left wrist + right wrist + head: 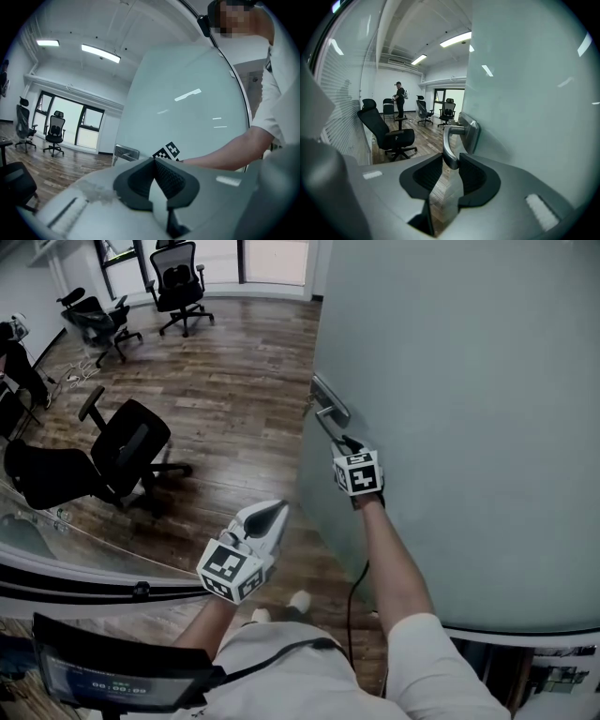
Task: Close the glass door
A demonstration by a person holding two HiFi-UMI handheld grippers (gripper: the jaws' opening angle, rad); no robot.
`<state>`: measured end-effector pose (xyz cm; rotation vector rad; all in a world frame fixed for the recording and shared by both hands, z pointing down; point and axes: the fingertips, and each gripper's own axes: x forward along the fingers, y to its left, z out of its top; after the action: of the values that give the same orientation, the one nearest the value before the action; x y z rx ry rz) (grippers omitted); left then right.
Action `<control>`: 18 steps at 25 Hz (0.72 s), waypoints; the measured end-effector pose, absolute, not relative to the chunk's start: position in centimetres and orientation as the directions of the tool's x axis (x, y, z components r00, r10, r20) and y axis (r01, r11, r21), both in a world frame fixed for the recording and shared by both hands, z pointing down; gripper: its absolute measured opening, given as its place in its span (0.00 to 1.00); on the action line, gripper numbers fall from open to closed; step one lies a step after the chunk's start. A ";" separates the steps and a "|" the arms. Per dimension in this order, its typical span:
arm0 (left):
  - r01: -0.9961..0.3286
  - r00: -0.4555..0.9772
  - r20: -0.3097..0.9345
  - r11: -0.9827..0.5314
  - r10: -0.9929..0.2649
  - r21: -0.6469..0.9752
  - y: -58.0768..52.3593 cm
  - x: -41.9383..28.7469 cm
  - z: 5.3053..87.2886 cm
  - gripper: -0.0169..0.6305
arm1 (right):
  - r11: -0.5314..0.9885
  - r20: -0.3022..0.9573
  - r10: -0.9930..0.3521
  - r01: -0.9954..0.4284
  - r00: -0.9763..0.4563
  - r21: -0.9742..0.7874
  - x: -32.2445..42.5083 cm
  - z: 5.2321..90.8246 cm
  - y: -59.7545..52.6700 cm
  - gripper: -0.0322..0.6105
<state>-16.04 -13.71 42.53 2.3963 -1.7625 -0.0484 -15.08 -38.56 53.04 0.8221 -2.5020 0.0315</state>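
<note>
Head view: glass door [469, 381] fills the right half, frosted, with its free edge toward the wooden floor [234, 399]. The handle [330, 411] sits at that edge. Right gripper [344, 441] is straight on the handle's near end, arm stretched out behind it. Left gripper [275, 512] hangs lower and nearer the person, well apart from the door and carrying nothing. An office chair [127, 451] stands out on the floor, off to the left.

Left gripper view: left gripper [153, 162] has its pads together with nothing between them. The door [187, 112] lies ahead and to the right.

Right gripper view: right gripper [451, 163] is clamped on the handle [451, 145]. The lever runs out from its plate, then bends back toward the gripper. Door face [534, 117] is just beside it on the right.

Judgement: the right hand alone can swing the door, moving it by this lever.
</note>
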 end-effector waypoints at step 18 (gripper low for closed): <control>-0.939 0.309 0.031 -0.300 -0.951 0.166 -3.3 -19.3 43.4 0.03 | 0.864 0.481 -0.484 -0.488 -0.731 0.128 -19.2 54.1 -26.9 0.24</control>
<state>-19.27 -3.34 43.37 2.4133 -1.7586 -0.1093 -19.18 -26.95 54.10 0.7083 -2.5237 0.0095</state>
